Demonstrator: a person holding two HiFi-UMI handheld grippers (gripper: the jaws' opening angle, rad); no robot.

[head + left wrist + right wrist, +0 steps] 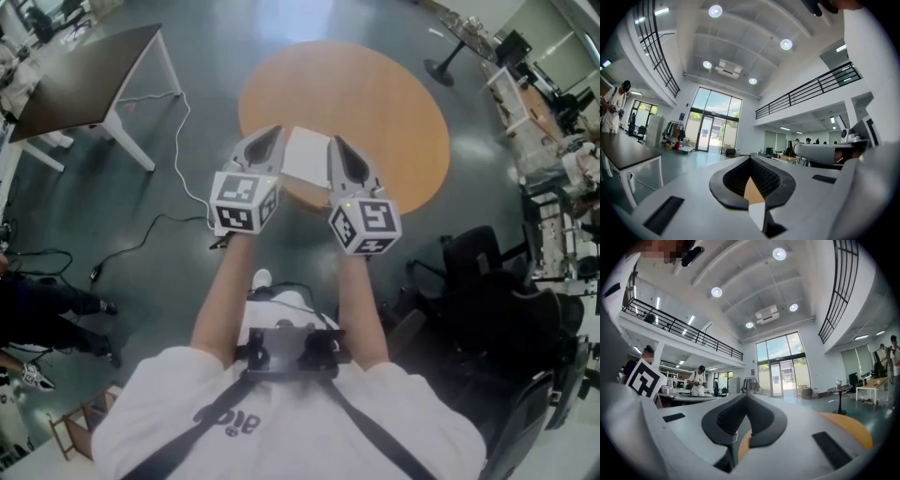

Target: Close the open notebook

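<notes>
Notebook (305,155) in white, square and flat, near the front edge of a round light-wood table (375,103) — open or closed, impossible to tell from the head view. Flanked by two grey hand-held tools pointing level over the tabletop: left gripper (274,133) just beside the notebook's left edge, right gripper (334,141) just beside its right, contact with the paper not discernible. Left gripper's jaws pressed fully together, tips meeting with nothing clamped between them; right gripper's likewise closed tip to tip and empty in its own view. Black-and-white marker cube (244,202) riding on the left tool, a second (366,223) on the right, bare forearms stretching back toward a white T-shirt. Beyond — a dark rectangular desk (84,75) on white legs at upper left, a thin cable (178,141) trailing across the grey floor, black office chairs (487,272) at lower right.
</notes>
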